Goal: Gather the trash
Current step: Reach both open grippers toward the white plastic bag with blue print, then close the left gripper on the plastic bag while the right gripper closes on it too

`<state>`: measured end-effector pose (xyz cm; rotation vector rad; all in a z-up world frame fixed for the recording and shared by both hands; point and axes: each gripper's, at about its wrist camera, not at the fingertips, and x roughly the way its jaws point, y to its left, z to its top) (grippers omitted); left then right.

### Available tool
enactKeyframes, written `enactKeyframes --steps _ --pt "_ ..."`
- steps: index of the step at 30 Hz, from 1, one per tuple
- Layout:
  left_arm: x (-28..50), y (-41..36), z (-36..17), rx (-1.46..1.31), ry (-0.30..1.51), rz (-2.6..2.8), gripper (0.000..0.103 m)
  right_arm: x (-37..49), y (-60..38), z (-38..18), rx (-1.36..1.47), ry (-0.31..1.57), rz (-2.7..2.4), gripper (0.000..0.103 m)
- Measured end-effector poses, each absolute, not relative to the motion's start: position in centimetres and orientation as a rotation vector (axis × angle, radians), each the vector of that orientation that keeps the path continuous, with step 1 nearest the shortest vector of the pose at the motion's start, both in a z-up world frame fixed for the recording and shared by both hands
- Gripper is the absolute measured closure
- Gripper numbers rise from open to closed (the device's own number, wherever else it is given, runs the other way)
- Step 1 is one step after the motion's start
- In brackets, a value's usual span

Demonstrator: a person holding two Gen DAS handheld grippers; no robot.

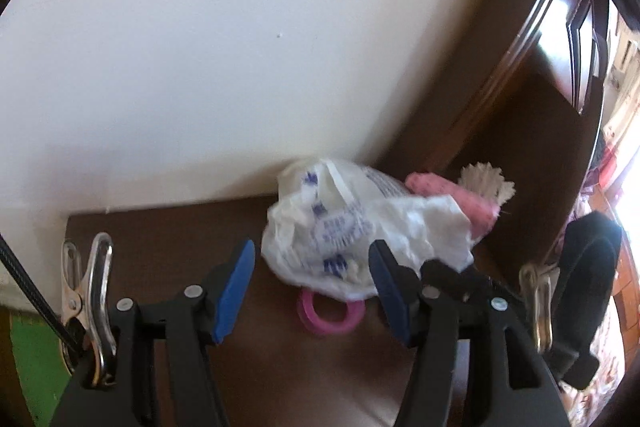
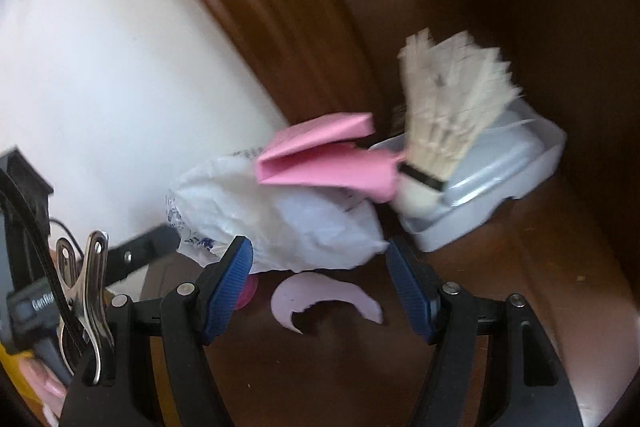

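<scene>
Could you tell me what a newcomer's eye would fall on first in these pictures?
Probably the crumpled white plastic bag with blue print, lying on the brown table against the wall. Next, the folded pink paper atop it, and the feathered shuttlecock standing in a clear plastic tray to the right.

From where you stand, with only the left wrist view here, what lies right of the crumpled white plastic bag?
Observer: A clear plastic tray sits there on the brown wooden surface, with a white feather shuttlecock leaning in it.
Operator: Anything pink besides the tape ring?
Observer: A folded pink paper lies on top of the crumpled white plastic bag, and a torn pale pink crescent scrap lies in front of it.
Operator: Is the right gripper holding something?
Observer: No, the right gripper is open, short of the bag.
</scene>
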<state>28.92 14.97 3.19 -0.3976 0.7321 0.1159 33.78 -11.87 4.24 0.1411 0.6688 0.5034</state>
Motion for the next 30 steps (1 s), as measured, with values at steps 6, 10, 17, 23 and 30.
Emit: enactKeyframes --steps 6,10,17,23,30 --pt "29.9 14.8 1.9 -0.440 0.753 0.012 0.097 33.3 -11.9 4.1 0.231 0.614 0.580 0.098" --pt "28.2 14.2 3.4 -0.407 0.679 -0.006 0.099 32.9 -13.3 3.9 0.279 0.616 0.609 0.098" --pt "25.5 14.1 4.9 -0.441 0.587 -0.022 0.099 31.9 -16.7 3.7 0.383 0.605 0.667 0.098" --pt "19.8 13.6 7.5 -0.451 0.476 -0.026 0.099 30.4 -18.2 3.9 0.419 0.572 0.734 0.098" --pt "15.3 11.8 8.7 -0.451 0.388 -0.043 0.099 25.9 -20.0 5.3 0.381 0.396 0.777 0.098"
